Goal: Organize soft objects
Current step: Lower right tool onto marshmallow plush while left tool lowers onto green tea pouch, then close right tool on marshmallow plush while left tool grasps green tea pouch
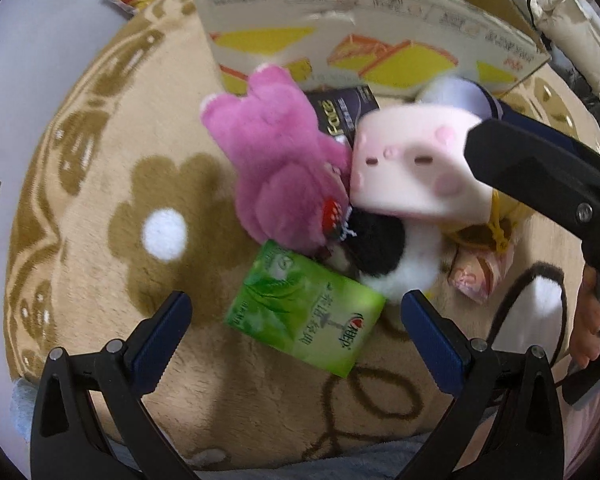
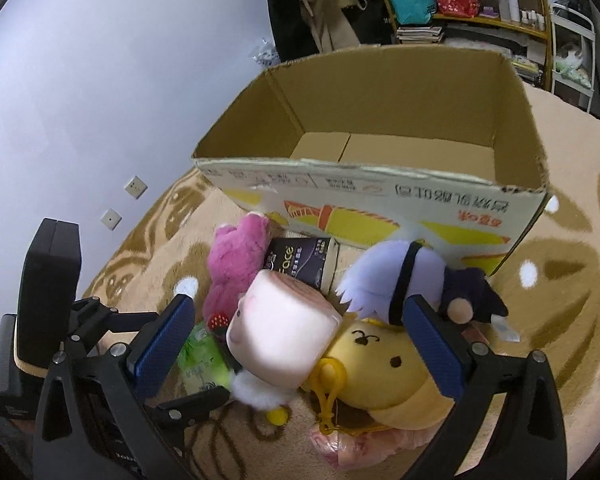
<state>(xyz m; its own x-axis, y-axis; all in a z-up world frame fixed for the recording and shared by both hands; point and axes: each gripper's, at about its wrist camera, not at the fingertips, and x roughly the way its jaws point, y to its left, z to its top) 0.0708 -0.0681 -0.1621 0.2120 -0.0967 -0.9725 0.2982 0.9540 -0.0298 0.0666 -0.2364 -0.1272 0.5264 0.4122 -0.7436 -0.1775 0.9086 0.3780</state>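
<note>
Now early in the sorting: open brown cardboard box point(image 2: 380, 128) bare inside, heap of toys just before it on the beige flowered plush blanket point(image 1: 100, 184). Right gripper point(image 2: 296, 344) spread apart around the pale pink square-faced plush point(image 2: 284, 332), not yet clamped. Left gripper point(image 1: 296, 320) likewise agape above the green tissue pack point(image 1: 304, 308). Next, probably: close on the plush, lift over the box wall.

The blanket point(image 1: 100, 208) is tan with brown flowers and white dots. A plush bear point(image 1: 276, 172) is bright pink. The square-headed plush point(image 1: 412, 164) is pale pink with rosy cheeks and a black-and-white body. The tissue pack point(image 1: 304, 308) is green. The cardboard box point(image 2: 380, 200) shows yellow and orange print. Another plush point(image 2: 384, 368) is yellow.
</note>
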